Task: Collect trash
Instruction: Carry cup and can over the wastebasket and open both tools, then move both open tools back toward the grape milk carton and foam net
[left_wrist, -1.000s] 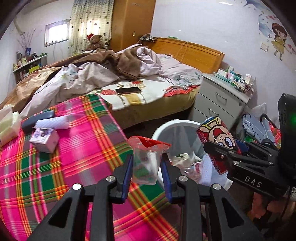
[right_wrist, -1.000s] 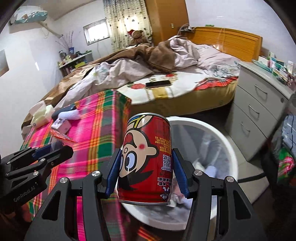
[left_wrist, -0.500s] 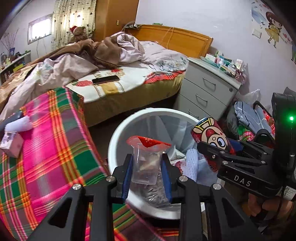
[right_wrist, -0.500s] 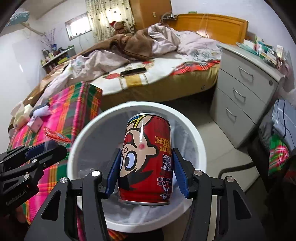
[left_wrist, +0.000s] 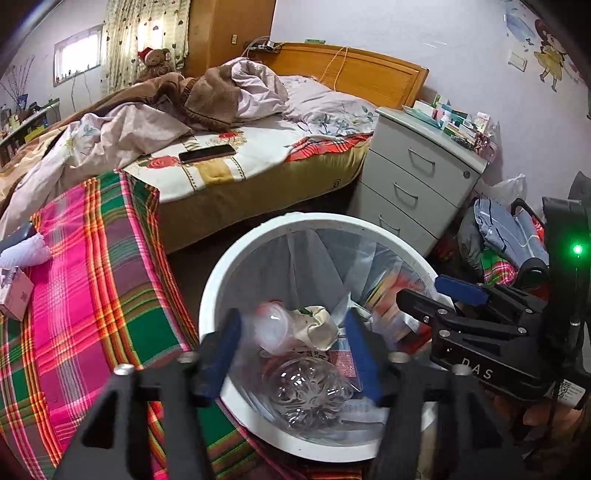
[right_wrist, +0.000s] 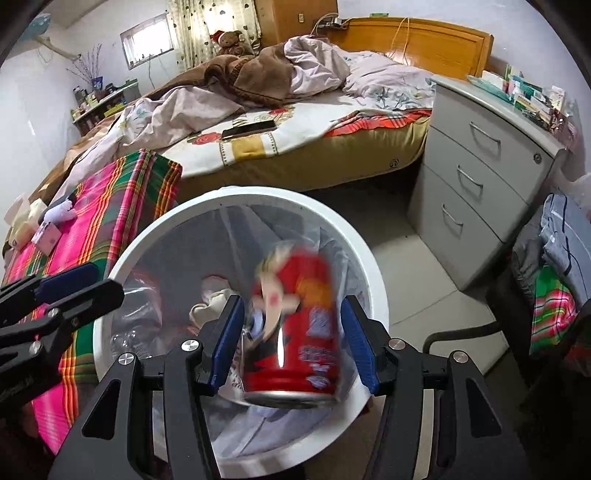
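Note:
A white trash bin (left_wrist: 236, 275) (right_wrist: 373, 280) with a clear liner stands on the floor beside the plaid table. My left gripper (left_wrist: 293, 350) is open above it. The clear plastic cup (left_wrist: 273, 326) is blurred, loose inside the bin among other trash. My right gripper (right_wrist: 291, 345) is open over the bin too. The red cartoon can (right_wrist: 295, 332) is blurred between its spread blue pads, not touching them, dropping into the bin. The right gripper also shows in the left wrist view (left_wrist: 443, 295), at the bin's right rim.
A table with a pink-green plaid cloth (left_wrist: 85, 295) lies left, with a small pink box (left_wrist: 13, 299) and a white item (left_wrist: 26, 253). A bed with a phone (left_wrist: 207, 153), a grey drawer unit (left_wrist: 417, 184) and piled bags (left_wrist: 498, 236) surround the bin.
Both grippers moved over the bin and opened. The plastic cup dropped from the left gripper into the bin; the red can left the right gripper's pads and is falling.

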